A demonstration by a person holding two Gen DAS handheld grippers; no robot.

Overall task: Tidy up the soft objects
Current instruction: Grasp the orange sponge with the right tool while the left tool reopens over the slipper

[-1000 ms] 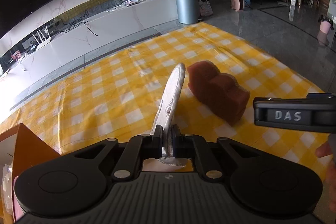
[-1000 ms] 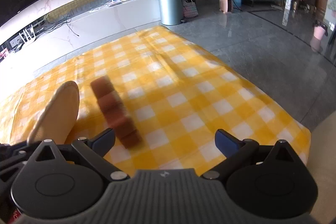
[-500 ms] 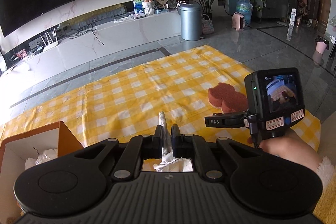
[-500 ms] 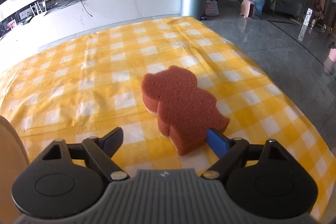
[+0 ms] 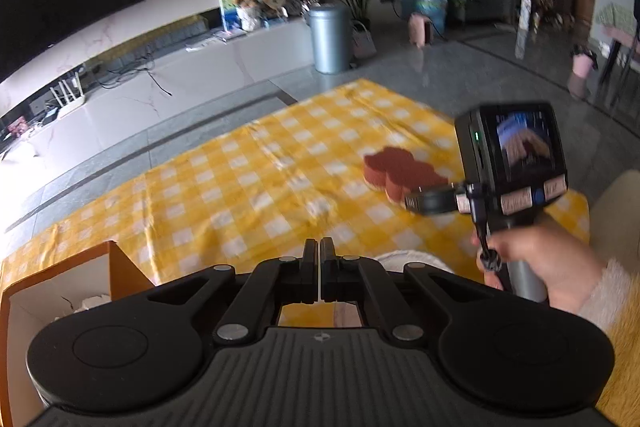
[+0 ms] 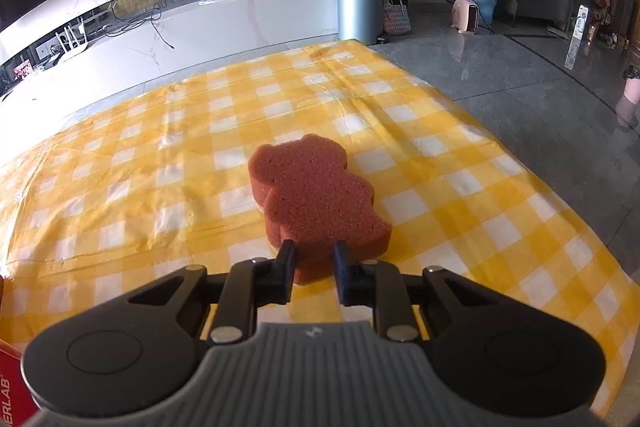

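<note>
yellow-and-white checked cloth (image 6: pixel 168 163) covers the surface, and on it we count one brown foam sponge (image 6: pixel 312 199), cut in a bear shape and lying flat towards the right side of the cloth. we hold two grippers. the right gripper (image 6: pixel 314 269) has just been closing its jaws, and its two blue-tipped fingers (image 6: pixel 286 259) now pinch the near end of the sponge, which sits between them and looks squeezed in at that end. in the left wrist view the same sponge (image 5: pixel 400 175) shows just past the right gripper (image 5: pixel 430 201), which our right hand (image 5: pixel 536 267) holds by the handle; that view is blurred. the left gripper (image 5: pixel 321 251) is clenched with nothing between its fingers, only a thin slit showing. one pale flat pad (image 5: pixel 412 261) lies just beyond it on the cloth. one orange box (image 5: pixel 60 291) stands at the left, with white crumpled stuff inside.
</note>
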